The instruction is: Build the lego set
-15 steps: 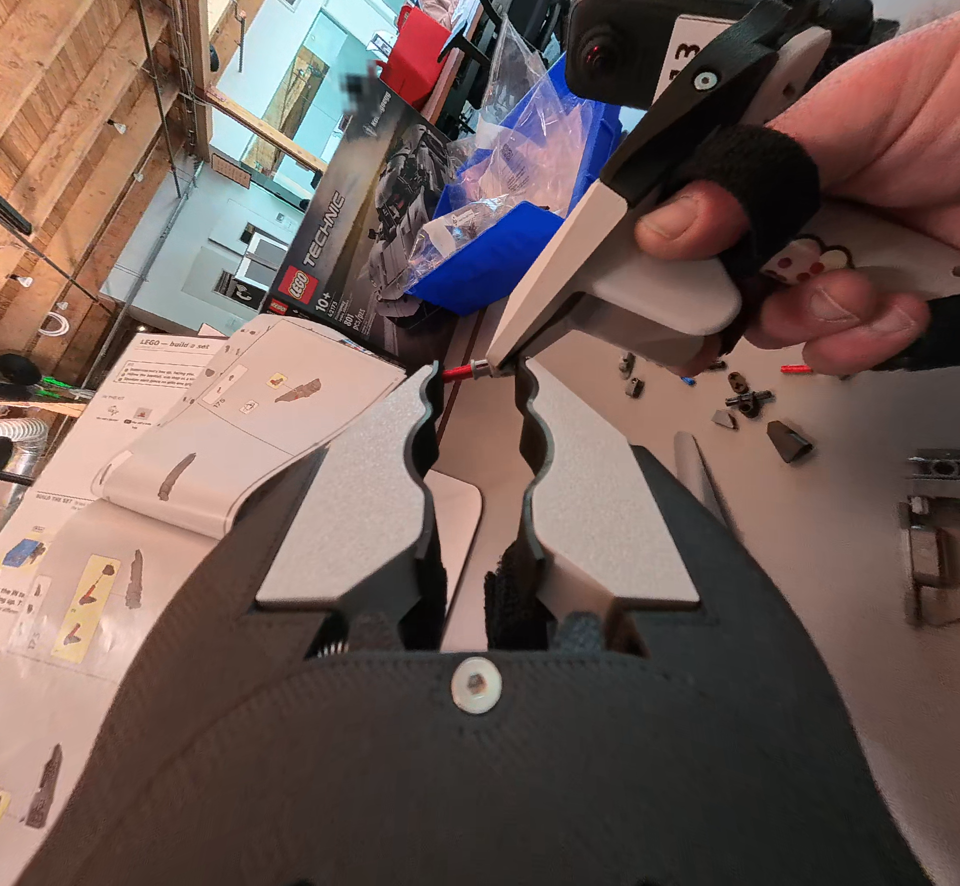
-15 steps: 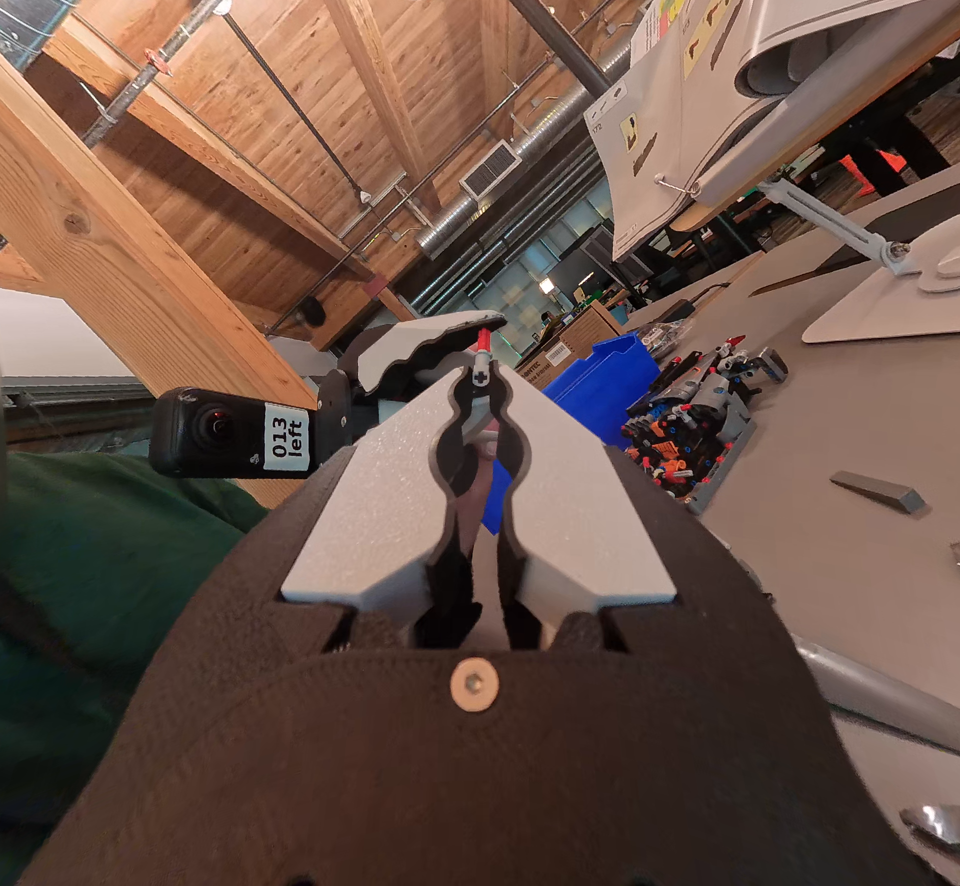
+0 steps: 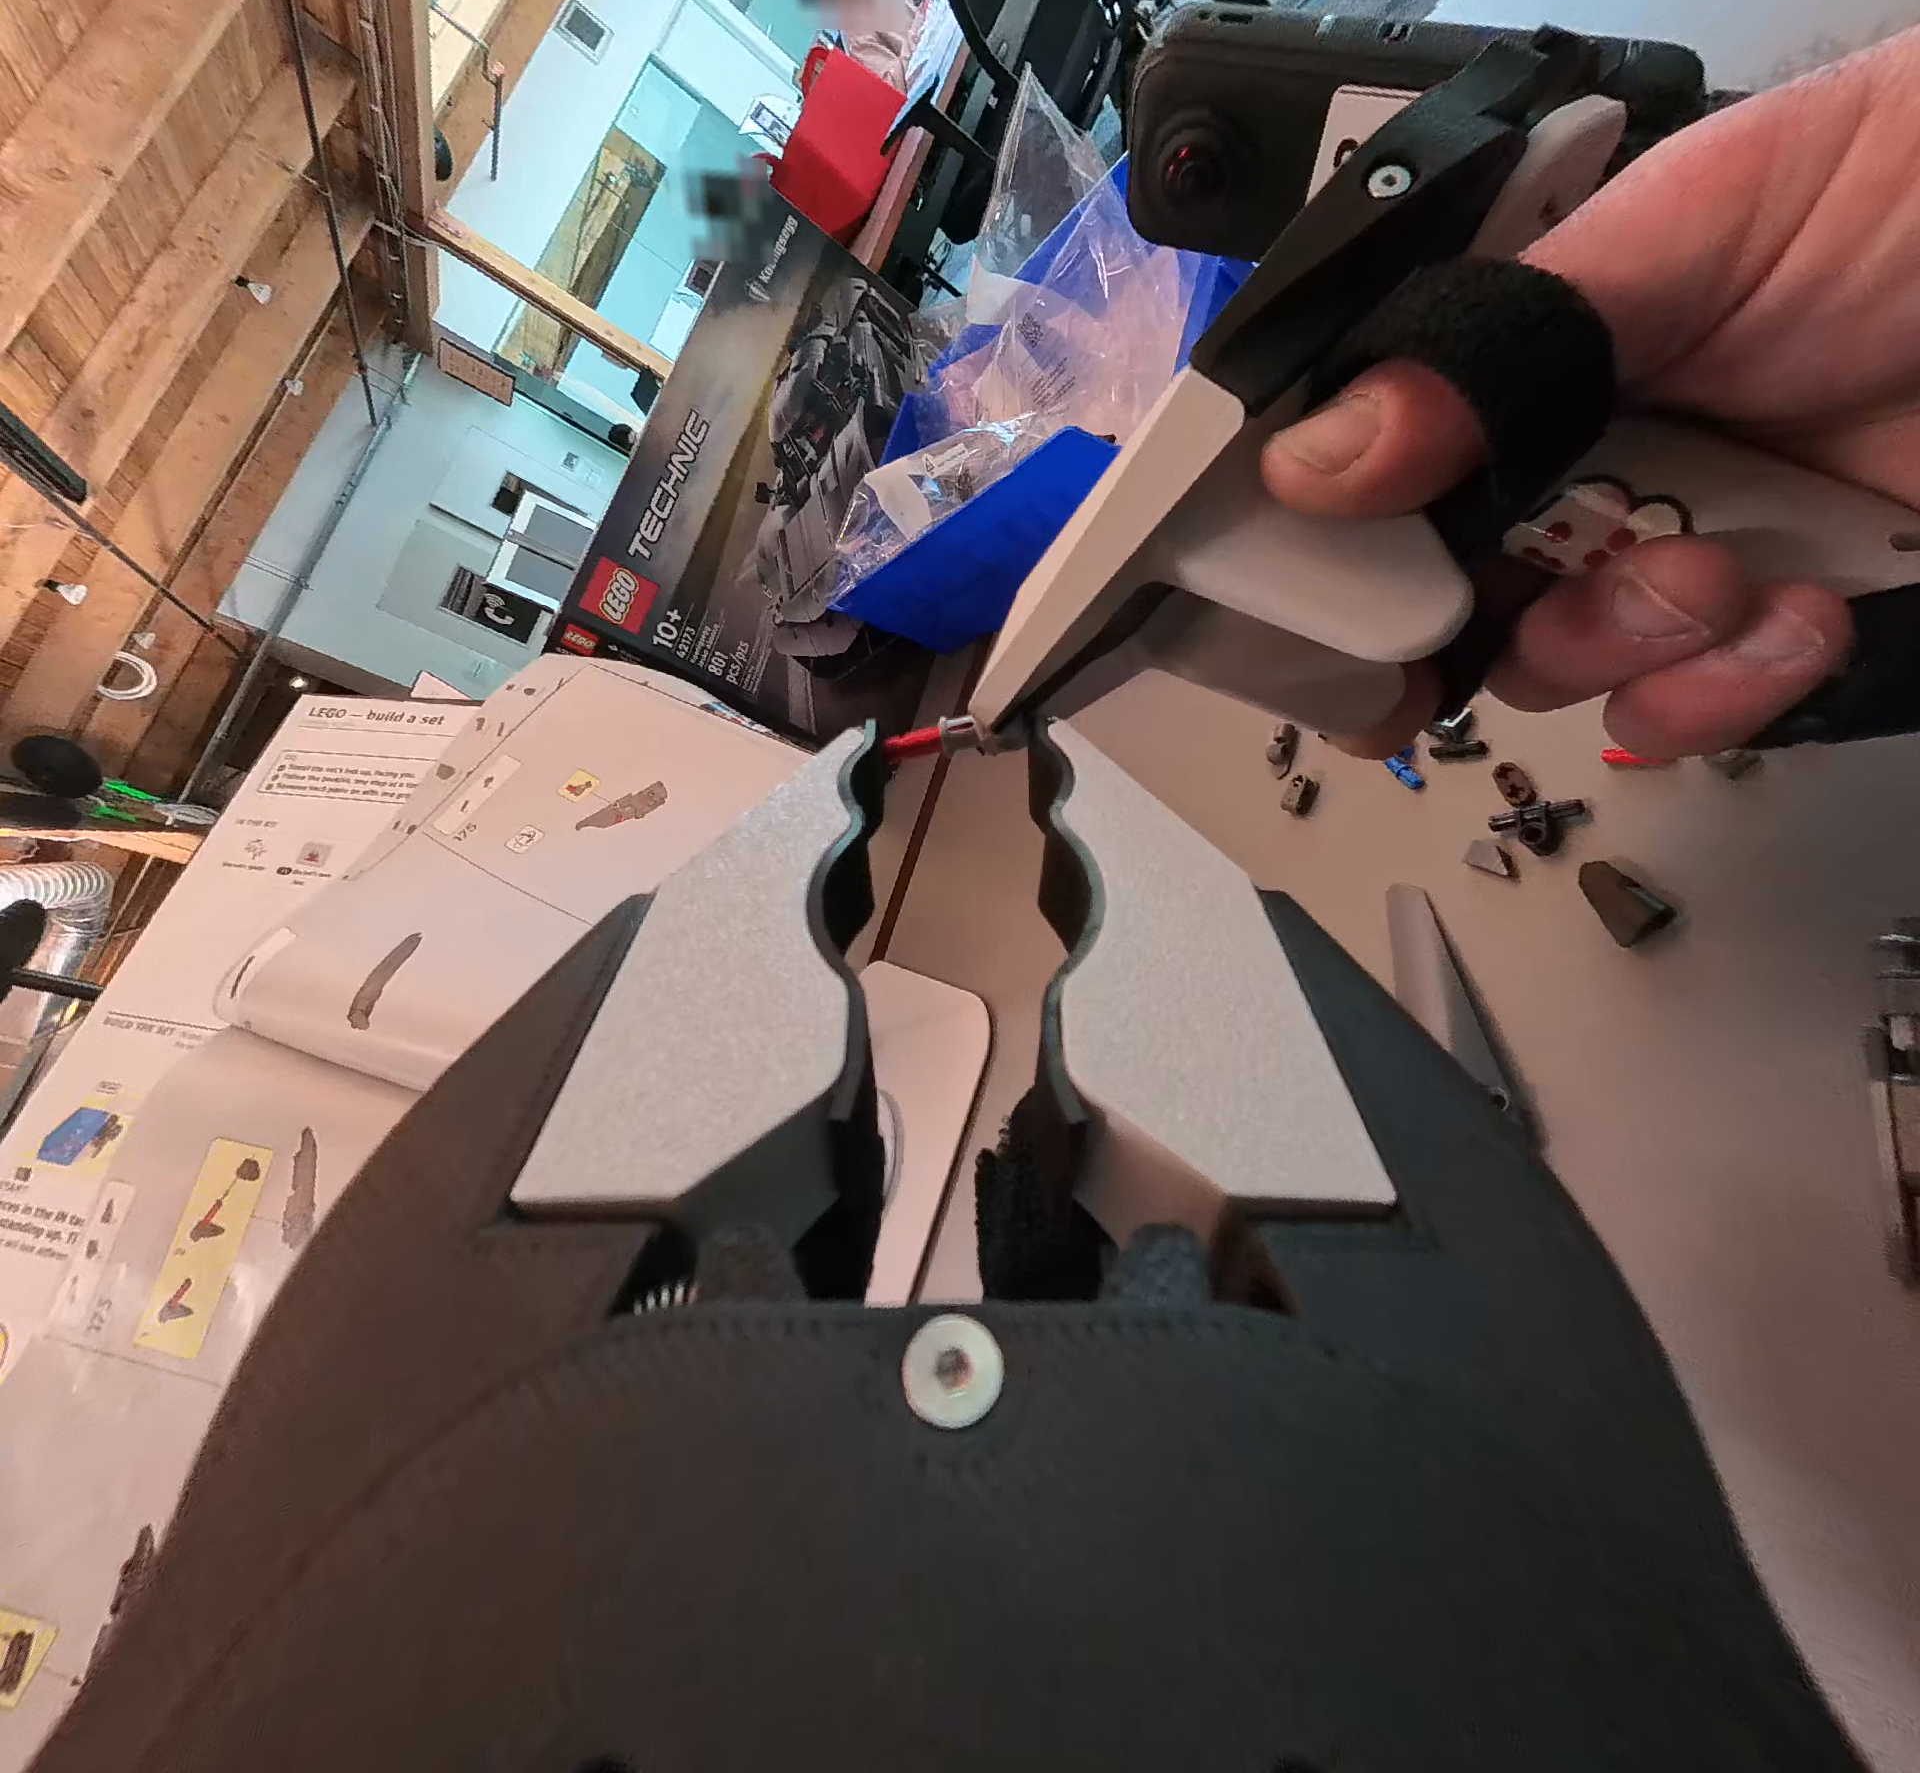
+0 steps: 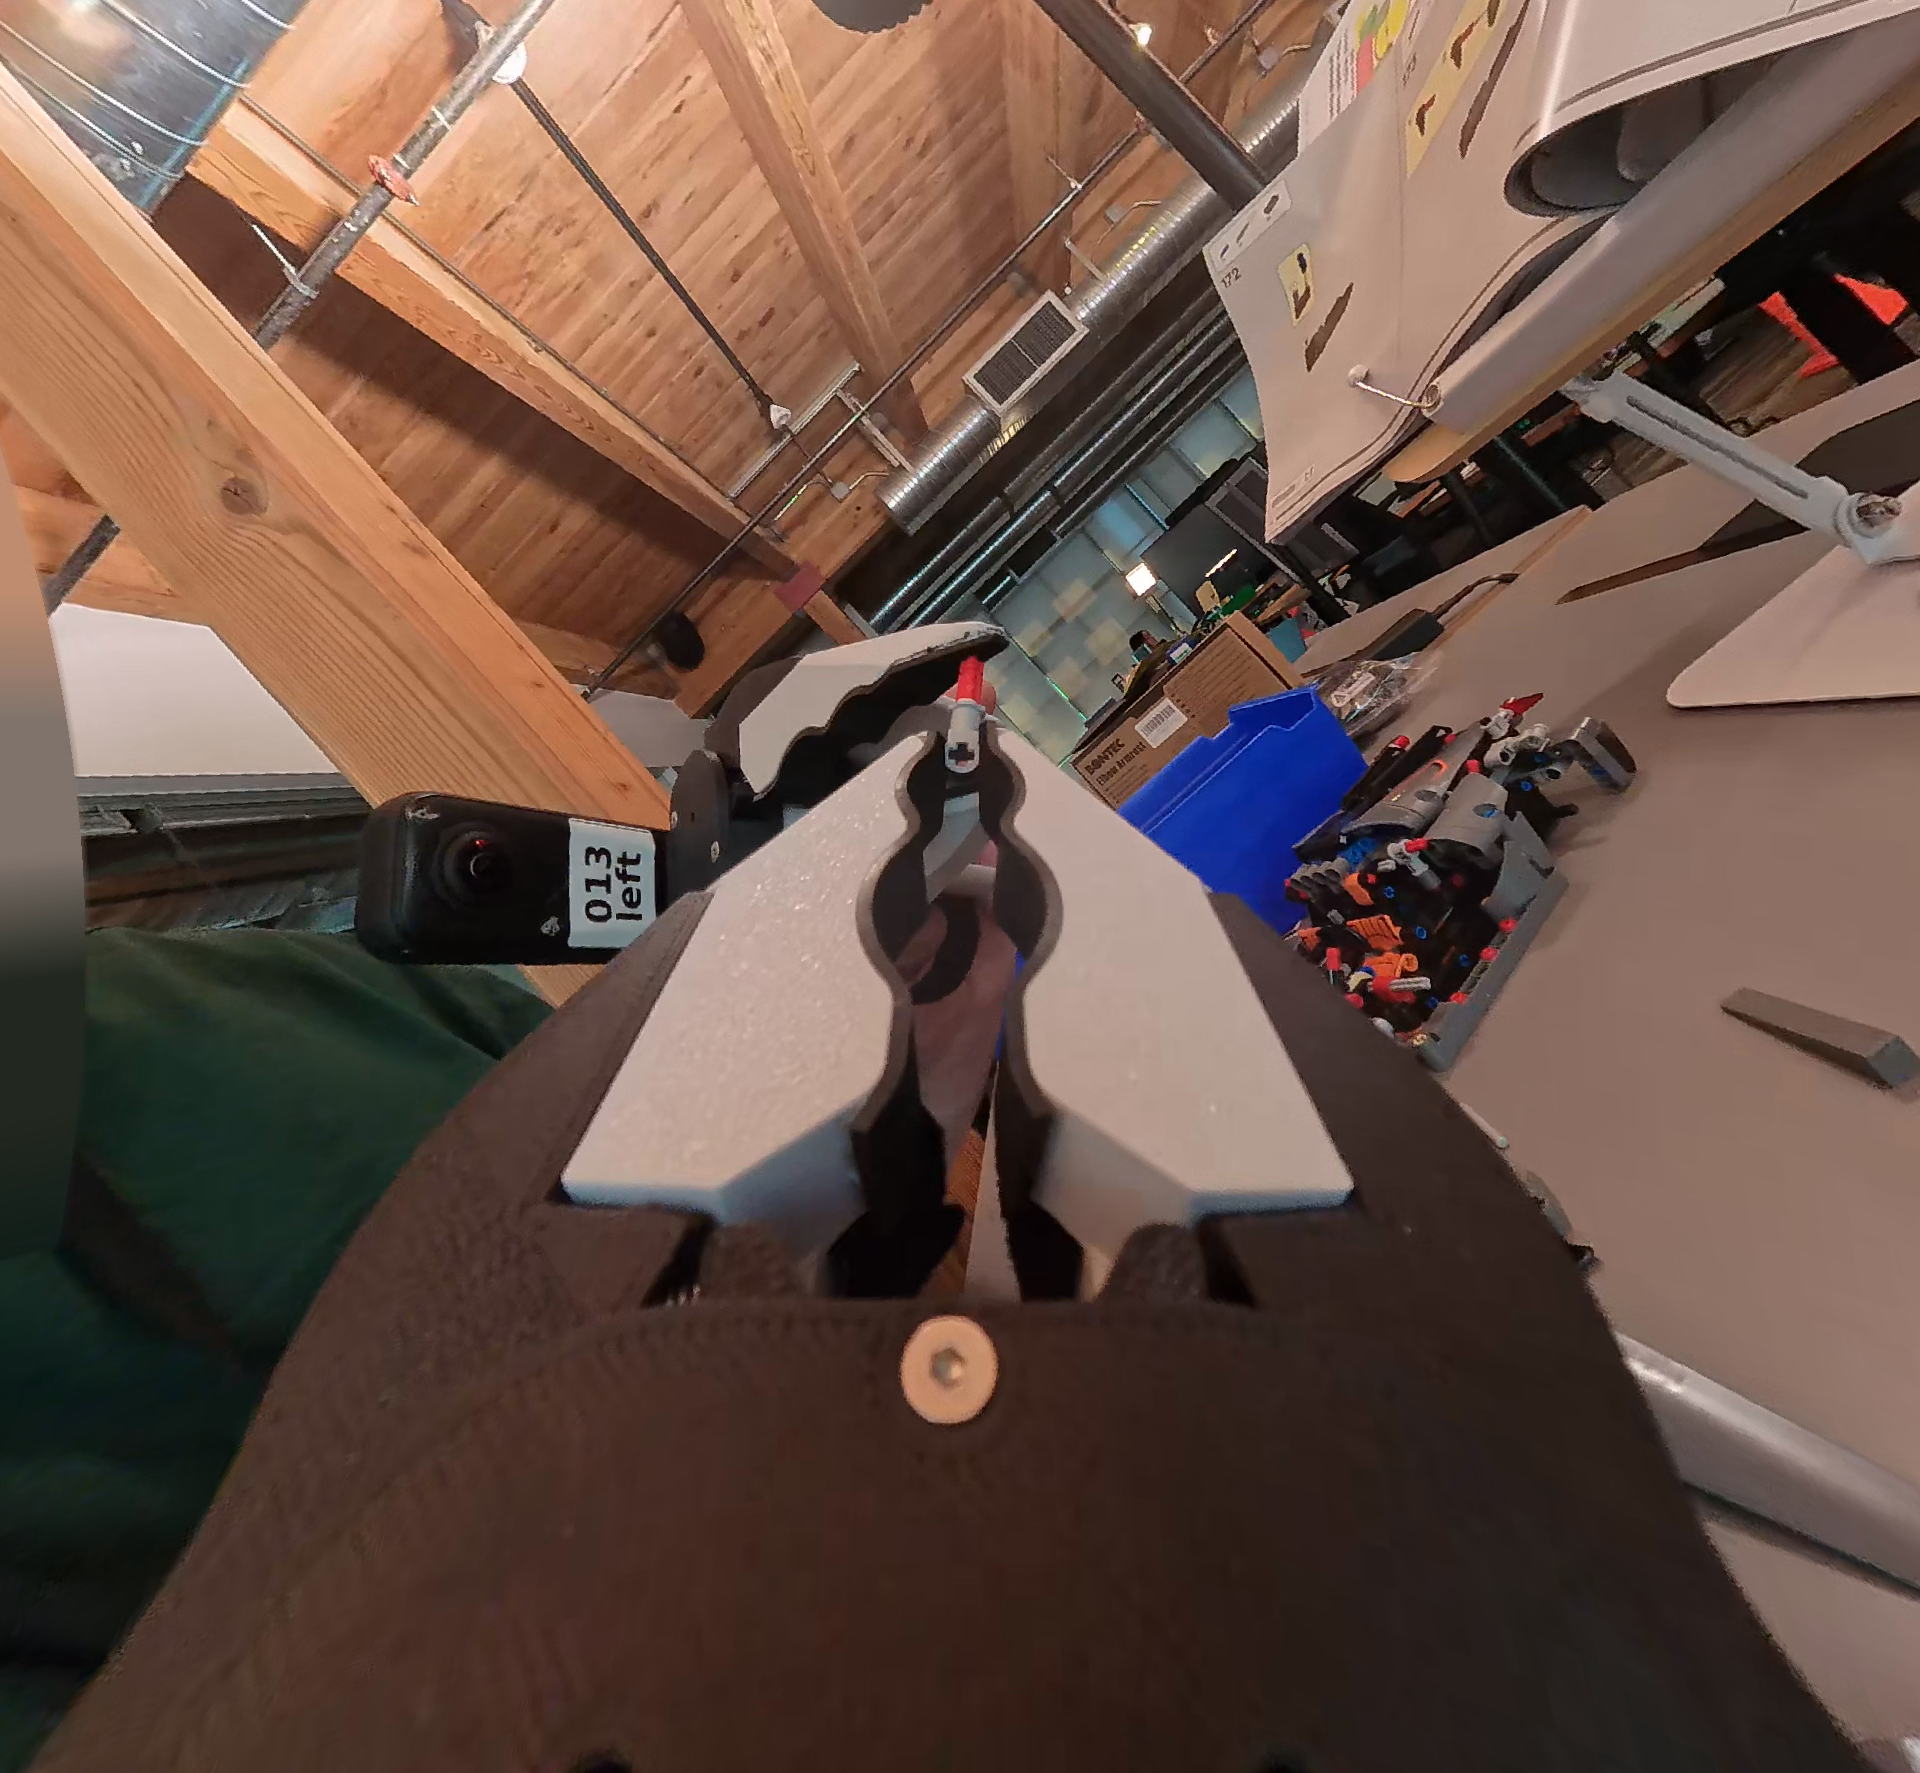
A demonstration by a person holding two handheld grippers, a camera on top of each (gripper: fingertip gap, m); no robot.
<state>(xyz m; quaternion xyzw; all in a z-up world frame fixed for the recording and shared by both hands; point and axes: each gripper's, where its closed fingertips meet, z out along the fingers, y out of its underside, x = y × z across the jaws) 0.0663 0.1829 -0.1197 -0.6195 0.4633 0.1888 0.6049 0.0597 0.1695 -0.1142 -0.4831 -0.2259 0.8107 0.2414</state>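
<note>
Shows no change from half a second earlier: above the counter [image 3: 1714, 1152], left gripper [image 3: 951, 757] fingers released and spread, right gripper [image 4: 961, 757] fingers clenched on the grey-and-red pin [image 3: 920, 739], red end at one left fingertip; transfer judged pending.

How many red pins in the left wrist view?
2 red pins: one pinched in the right gripper tips, by the open left gripper; one lying on the table past the hand. More may be hidden.

Right hand-held gripper [image 4: 961, 752] pinched closed; left hand-held gripper [image 3: 951, 767] parted, tips facing.
</note>
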